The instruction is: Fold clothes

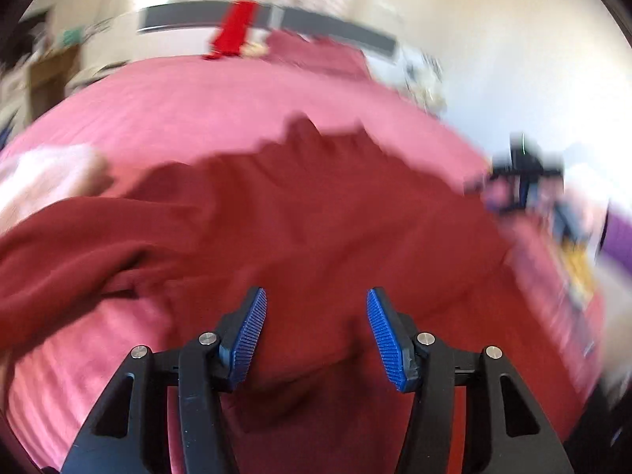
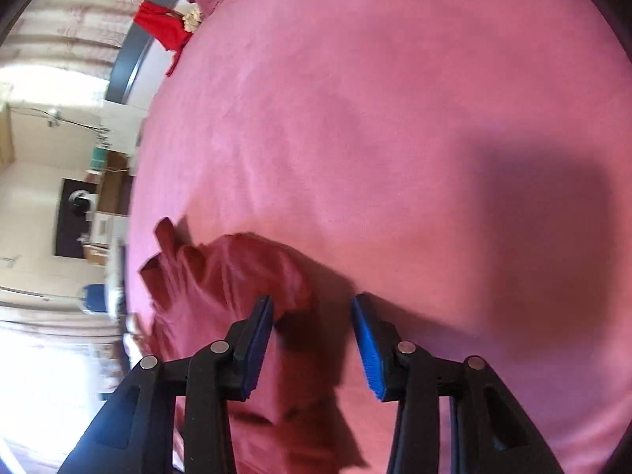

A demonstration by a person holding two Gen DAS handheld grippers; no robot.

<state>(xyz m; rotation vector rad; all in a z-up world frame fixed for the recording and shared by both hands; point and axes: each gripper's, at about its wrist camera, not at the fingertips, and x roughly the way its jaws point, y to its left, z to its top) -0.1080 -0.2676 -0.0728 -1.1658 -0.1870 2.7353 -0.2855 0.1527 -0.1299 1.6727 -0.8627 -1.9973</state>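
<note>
A dark red garment [image 1: 300, 213] lies crumpled across a pink bedsheet [image 1: 189, 102]. My left gripper [image 1: 316, 310] hovers just over its near part with the blue pads [image 1: 252, 331] apart and nothing between them. In the right wrist view the same garment [image 2: 237, 276] is bunched at the lower left of the sheet [image 2: 395, 118]. My right gripper [image 2: 312, 310] stands open at its edge; cloth lies under the gap but the pads do not press it. In the left wrist view the right gripper [image 1: 521, 181] shows blurred at the right, beside a purple sleeve [image 1: 620, 237].
A grey headboard [image 1: 335, 23] runs along the far side of the bed with a bright red cloth [image 1: 233, 31] draped over it and a pink pillow [image 1: 316, 55] beside it. A pale item [image 1: 43, 177] lies at the left. Furniture [image 2: 91, 205] stands past the bed's edge.
</note>
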